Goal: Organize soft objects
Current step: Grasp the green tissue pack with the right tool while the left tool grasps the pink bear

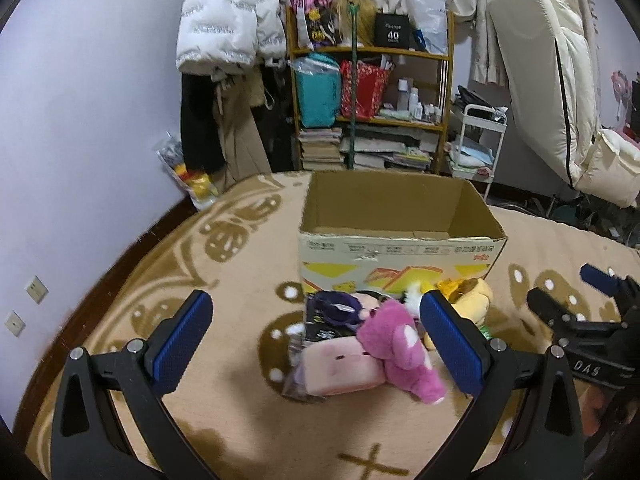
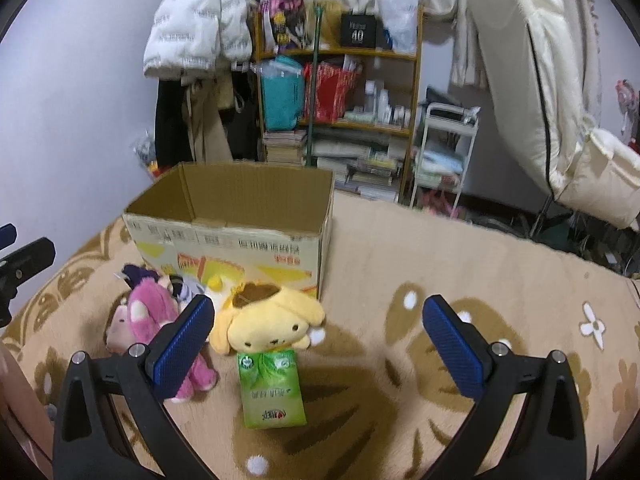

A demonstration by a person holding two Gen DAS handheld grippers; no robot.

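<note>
An open cardboard box [image 1: 400,248] stands on a beige patterned blanket [image 1: 240,280]; it also shows in the right wrist view [image 2: 228,240]. In front of it lies a heap of soft toys: a pink plush [image 1: 400,348], a pale pink cushion [image 1: 340,370], a purple toy [image 1: 340,308] and a yellow dog plush [image 2: 272,320]. A green tissue pack [image 2: 272,388] lies by the yellow plush. My left gripper [image 1: 316,340] is open above the pink toys. My right gripper [image 2: 316,340] is open and empty, to the right of the yellow plush.
A wooden shelf [image 1: 372,92] packed with bags and books stands behind the bed. Coats [image 1: 228,40] hang to its left. A white cart [image 1: 476,140] and a folded cream mattress [image 1: 560,80] are at the right. The lilac wall [image 1: 80,120] is at the left.
</note>
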